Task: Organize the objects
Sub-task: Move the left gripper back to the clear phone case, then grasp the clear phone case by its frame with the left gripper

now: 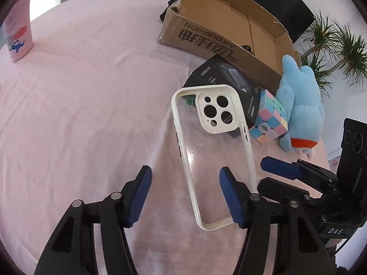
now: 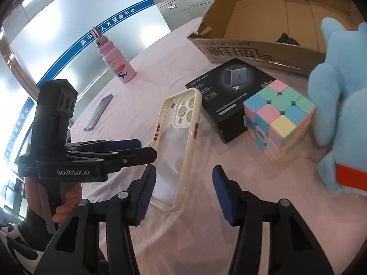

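Observation:
A clear phone case with a white rim point(image 1: 213, 151) lies on the pink cloth, its far end propped on a black charger box point(image 1: 226, 78). My left gripper point(image 1: 184, 197) is open, its fingers either side of the case's near end. My right gripper point(image 2: 183, 194) is open and empty, just right of the case point(image 2: 181, 146). Each gripper shows in the other's view, the right one point(image 1: 282, 171) and the left one point(image 2: 128, 151). A pastel cube point(image 2: 278, 119) and a blue plush toy point(image 2: 341, 105) sit right of the box point(image 2: 229, 96). An open cardboard box point(image 2: 263, 23) stands behind.
A pink bottle with a rabbit lid point(image 2: 114, 61) stands at the far left of the table, also seen in the left wrist view point(image 1: 18, 39). A dark phone point(image 2: 98, 112) lies flat near it. A small dark object point(image 2: 285, 39) lies inside the cardboard box. Potted plants point(image 1: 332, 45) stand beyond the table.

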The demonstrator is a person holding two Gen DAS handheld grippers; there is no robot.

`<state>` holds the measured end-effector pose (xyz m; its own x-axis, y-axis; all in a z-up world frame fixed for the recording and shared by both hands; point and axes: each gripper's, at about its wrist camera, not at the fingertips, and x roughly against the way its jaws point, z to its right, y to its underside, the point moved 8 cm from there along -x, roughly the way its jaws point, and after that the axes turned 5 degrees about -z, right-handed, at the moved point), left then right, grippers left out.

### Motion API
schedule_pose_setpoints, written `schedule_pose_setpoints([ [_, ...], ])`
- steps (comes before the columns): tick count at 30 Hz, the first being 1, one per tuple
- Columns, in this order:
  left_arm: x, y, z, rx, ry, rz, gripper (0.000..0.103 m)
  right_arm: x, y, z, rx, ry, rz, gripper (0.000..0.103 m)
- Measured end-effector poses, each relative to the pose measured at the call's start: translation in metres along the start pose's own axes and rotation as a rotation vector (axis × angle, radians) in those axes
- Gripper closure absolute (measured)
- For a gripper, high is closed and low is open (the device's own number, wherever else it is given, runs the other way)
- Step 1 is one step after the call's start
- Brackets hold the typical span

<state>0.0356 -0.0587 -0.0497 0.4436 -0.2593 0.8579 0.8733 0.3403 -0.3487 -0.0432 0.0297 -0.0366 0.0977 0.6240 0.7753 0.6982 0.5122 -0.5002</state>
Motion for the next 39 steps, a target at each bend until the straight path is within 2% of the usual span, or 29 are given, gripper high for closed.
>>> schedule_pose_setpoints([
  [2,-0.006,0.001,-0.003,0.004,0.011,-0.018,0.068,-0.011,0.000,-0.002,0.001,0.014,-0.015,0.067],
  [3,-0.005,0.000,-0.004,0.005,0.008,-0.013,0.075,-0.015,0.000,-0.002,0.000,0.029,-0.018,0.078],
  [4,-0.006,0.000,-0.003,0.004,0.023,-0.024,0.087,-0.019,0.000,-0.002,-0.005,0.038,-0.027,0.084],
  [5,-0.007,0.001,-0.001,-0.005,0.037,-0.037,0.093,-0.022,0.002,-0.003,-0.014,0.033,-0.036,0.085],
  [6,-0.007,0.001,0.002,-0.015,0.041,-0.037,0.095,-0.025,0.004,-0.005,-0.024,0.019,-0.043,0.088],
  [13,-0.003,0.005,0.018,-0.078,-0.036,-0.027,0.095,-0.019,0.010,-0.015,-0.013,0.030,-0.058,0.089],
  [14,-0.001,0.004,0.020,-0.087,-0.038,-0.025,0.095,-0.019,0.010,-0.019,-0.007,0.034,-0.057,0.089],
  [16,0.007,0.004,0.032,-0.095,0.016,-0.023,0.096,-0.015,0.010,-0.024,0.004,0.034,-0.052,0.089],
  [17,0.010,0.004,0.041,-0.108,0.043,-0.026,0.096,-0.013,0.011,-0.027,0.007,0.020,-0.053,0.089],
  [18,0.013,0.002,0.045,-0.122,0.038,-0.022,0.096,-0.012,0.010,-0.030,0.009,0.010,-0.053,0.089],
  [21,0.018,-0.003,0.054,-0.164,-0.025,0.009,0.096,-0.009,0.006,-0.034,0.030,0.047,-0.037,0.094],
  [24,0.021,-0.007,0.043,-0.122,-0.019,0.008,0.096,-0.009,0.007,-0.029,0.018,0.039,-0.044,0.095],
  [27,0.023,-0.003,0.012,-0.064,-0.080,0.004,0.095,-0.008,0.013,-0.017,-0.021,0.023,-0.051,0.095],
  [29,0.017,0.006,-0.013,-0.002,-0.114,-0.035,0.089,-0.005,0.017,-0.010,-0.053,0.008,-0.047,0.095],
  [32,0.008,0.016,-0.027,0.045,-0.089,-0.066,0.087,-0.004,0.021,-0.004,-0.094,-0.014,-0.044,0.095],
  [33,0.009,0.016,-0.024,0.045,-0.071,-0.051,0.086,-0.004,0.022,-0.003,-0.099,-0.018,-0.045,0.095],
  [36,0.006,0.013,-0.007,0.040,0.012,-0.058,0.074,-0.002,0.027,0.003,-0.114,-0.039,-0.050,0.094],
  [38,-0.001,0.011,0.005,0.017,-0.001,-0.069,0.056,-0.003,0.029,0.006,-0.118,-0.040,-0.056,0.093],
  [39,-0.004,0.012,0.009,0.006,-0.008,-0.072,0.053,-0.004,0.030,0.009,-0.117,-0.031,-0.063,0.092],
])
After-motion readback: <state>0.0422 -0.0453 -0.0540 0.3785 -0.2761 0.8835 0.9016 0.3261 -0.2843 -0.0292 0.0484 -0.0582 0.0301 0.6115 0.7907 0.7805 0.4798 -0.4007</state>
